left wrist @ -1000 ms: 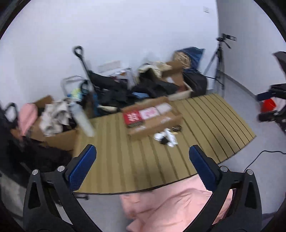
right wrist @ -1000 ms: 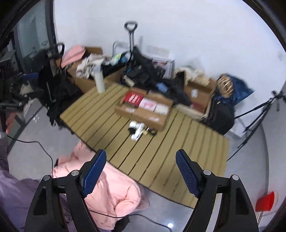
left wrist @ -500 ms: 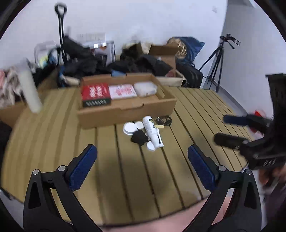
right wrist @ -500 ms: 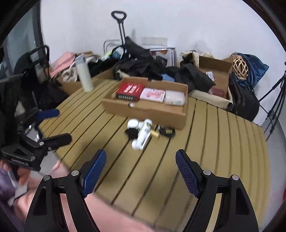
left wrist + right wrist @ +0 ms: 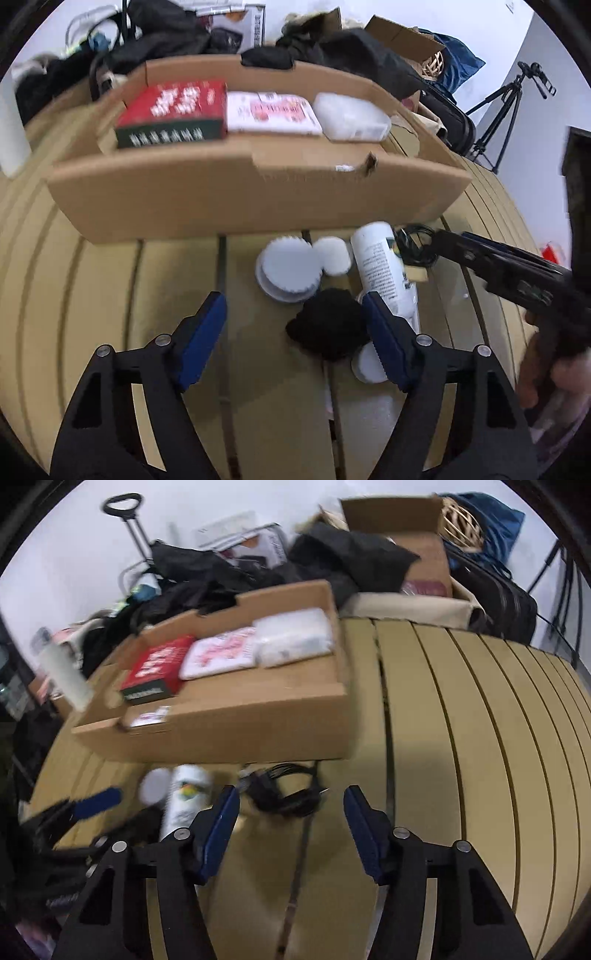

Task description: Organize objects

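Observation:
A shallow cardboard box (image 5: pixel 258 192) on the slatted table holds a red box (image 5: pixel 173 110), a pink-and-white pack (image 5: pixel 271 112) and a white pack (image 5: pixel 351 116). In front of it lie white round lids (image 5: pixel 290 269), a white bottle (image 5: pixel 384 273) on its side, a black soft item (image 5: pixel 328 328) and a black cable (image 5: pixel 284 790). My left gripper (image 5: pixel 295 321) is open, low over the lids and the black item. My right gripper (image 5: pixel 291 812) is open just before the cable; it also shows in the left wrist view (image 5: pixel 480 254).
The slatted tan table (image 5: pixel 480 738) stretches to the right. Behind it are black bags and clothes (image 5: pixel 221 572), an open carton (image 5: pixel 406 524), a tripod (image 5: pixel 509 103) and a white cylinder bottle (image 5: pixel 64 675) at the table's left edge.
Both grippers have moved forward and down, from well back of the table to close over the loose items in front of the box. Both stay open.

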Motion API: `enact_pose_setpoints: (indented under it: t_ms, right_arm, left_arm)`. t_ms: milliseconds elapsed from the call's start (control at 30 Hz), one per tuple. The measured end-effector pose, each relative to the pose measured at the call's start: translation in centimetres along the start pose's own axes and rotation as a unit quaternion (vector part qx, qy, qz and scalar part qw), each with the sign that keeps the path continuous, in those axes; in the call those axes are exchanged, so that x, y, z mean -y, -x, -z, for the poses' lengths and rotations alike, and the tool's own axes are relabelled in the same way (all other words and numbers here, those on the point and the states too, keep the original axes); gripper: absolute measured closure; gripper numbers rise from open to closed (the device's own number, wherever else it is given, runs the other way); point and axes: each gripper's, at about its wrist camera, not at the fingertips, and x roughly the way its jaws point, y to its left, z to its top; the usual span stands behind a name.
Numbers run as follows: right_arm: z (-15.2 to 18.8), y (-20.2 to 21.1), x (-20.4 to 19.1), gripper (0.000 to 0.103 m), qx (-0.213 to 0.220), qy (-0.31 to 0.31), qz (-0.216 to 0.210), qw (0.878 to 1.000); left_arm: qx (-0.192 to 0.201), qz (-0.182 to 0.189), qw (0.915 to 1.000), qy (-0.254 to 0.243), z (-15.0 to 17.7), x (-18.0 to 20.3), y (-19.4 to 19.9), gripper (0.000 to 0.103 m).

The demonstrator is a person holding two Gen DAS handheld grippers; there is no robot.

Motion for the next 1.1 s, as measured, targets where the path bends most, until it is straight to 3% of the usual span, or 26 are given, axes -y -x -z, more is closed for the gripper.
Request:
enact_pose_setpoints:
  t_ms: [67, 200, 233, 333, 367, 400, 567, 667, 800, 933, 1100]
  right_arm:
    - [-0.2, -1.1, 0.4, 0.049, -0.007, -0.003, 0.002, 1.000]
    - [-0.4, -2.4, 1.1, 0.067, -0.014, -0.022, -0.003, 1.000]
    - [-0.4, -2.4, 1.1, 0.077, -0.012, -0.022, 0.012, 1.000]
    - [-0.3, -2.2, 0.6, 0.080, -0.015, -0.007, 0.026, 1.000]
    - [-0.1, -2.1, 0.5, 0.093, -0.014, -0.005, 0.030, 0.999]
    - [0.1, -1.7, 0.4, 0.094, -0.010, -0.005, 0.028, 1.000]
    - [0.6, 3.0, 0.3, 0.095, 0.020, -0.024, 0.014, 0.999]
    - [1.5, 7.2, -0.2, 0.095, 0.042, -0.050, -0.019, 0.998]
    - [2.5, 12.1, -2.7, 0.095, 0.069, -0.040, -0.047, 0.996]
    - [0.1, 14.6, -5.6, 0.095, 0.092, -0.005, -0.076, 0.993]
    - [-6.2, 11.6, -9.7, 0.095, 0.070, 0.048, -0.097, 0.992]
  left_arm:
    - [0.007, -0.002, 0.9999, -0.008, 0.1, 0.3, -0.3, 0.032]
    - [-0.003, 0.009, 0.9995, -0.029, 0.6, 0.9, -0.3, 0.069]
    - [-0.007, 0.015, 0.9994, -0.032, 0.6, 1.1, -0.2, 0.071]
    - [-0.005, 0.014, 0.9994, -0.032, 1.2, 1.1, 0.4, 0.074]
    - [-0.001, 0.013, 0.9996, -0.024, 1.2, 1.0, 0.8, 0.075]
    - [0.004, 0.016, 0.9998, -0.014, 1.1, 0.7, 1.5, 0.075]
    - [0.063, 0.030, 0.9976, 0.005, -0.5, -0.7, 9.0, 0.075]
    - [0.096, 0.022, 0.9950, 0.018, -0.5, -1.5, 13.8, 0.075]
    - [0.102, 0.017, 0.9943, 0.026, -0.7, -2.9, 17.2, 0.075]
    - [0.078, 0.005, 0.9967, 0.022, -4.1, -4.4, 16.9, 0.075]
    - [0.035, 0.004, 0.9993, 0.012, -11.0, -6.2, 12.9, 0.075]
